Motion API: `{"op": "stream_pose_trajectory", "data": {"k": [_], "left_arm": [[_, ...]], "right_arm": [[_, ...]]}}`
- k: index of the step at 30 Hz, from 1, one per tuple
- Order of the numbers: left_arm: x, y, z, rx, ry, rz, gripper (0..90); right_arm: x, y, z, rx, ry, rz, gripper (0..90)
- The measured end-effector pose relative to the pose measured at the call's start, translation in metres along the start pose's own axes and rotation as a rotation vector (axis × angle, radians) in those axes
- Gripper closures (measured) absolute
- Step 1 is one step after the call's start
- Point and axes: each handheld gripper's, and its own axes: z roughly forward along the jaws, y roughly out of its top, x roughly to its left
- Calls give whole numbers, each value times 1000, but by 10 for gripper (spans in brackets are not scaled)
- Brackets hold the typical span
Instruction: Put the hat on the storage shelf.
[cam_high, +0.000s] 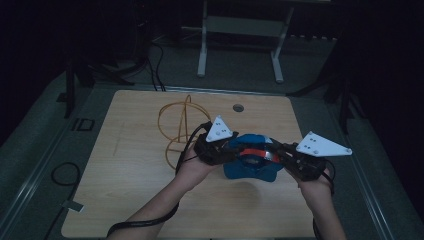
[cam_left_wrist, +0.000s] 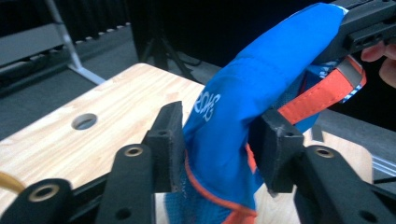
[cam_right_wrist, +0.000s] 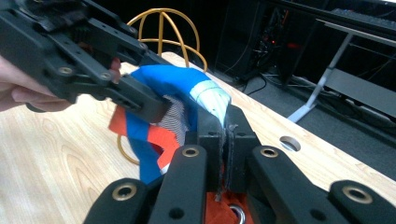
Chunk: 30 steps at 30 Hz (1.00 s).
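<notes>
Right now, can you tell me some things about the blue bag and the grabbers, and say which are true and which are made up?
1. Both grippers hold the blue bag. True: the left gripper clamps a blue fold, and the right gripper pinches its edge.
2. The bag has green trim. False: its trim is orange-red.
3. A yellow wire frame stands on the table behind the bag. True.
4. The right gripper's jaws are wide open. False: they are pressed together on the fabric.
5. The table has a round hole near its far edge. True.
</notes>
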Motion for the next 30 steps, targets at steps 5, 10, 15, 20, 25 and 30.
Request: {"op": "stream_pose_trajectory", "data": {"k": [5, 10, 15, 20, 25, 30], "left_arm": [[-3, -1, 6, 27, 20, -1, 719], [-6, 1, 8, 33, 51, 4, 866], [-9, 5, 5, 24, 76, 27, 881], [-12, 11, 1, 13, 95, 54, 882], [-13, 14, -3, -12, 95, 74, 883], [-11, 16, -8, -44, 94, 107, 883]], "right_arm": [[1, -1, 1, 3, -8, -3, 874], [3, -3, 2, 4, 2, 5, 873], [2, -7, 1, 0, 15, 30, 872], [2, -10, -1, -13, 22, 49, 868], [4, -14, -3, -20, 41, 71, 856], [7, -15, -10, -34, 65, 86, 785]]}}
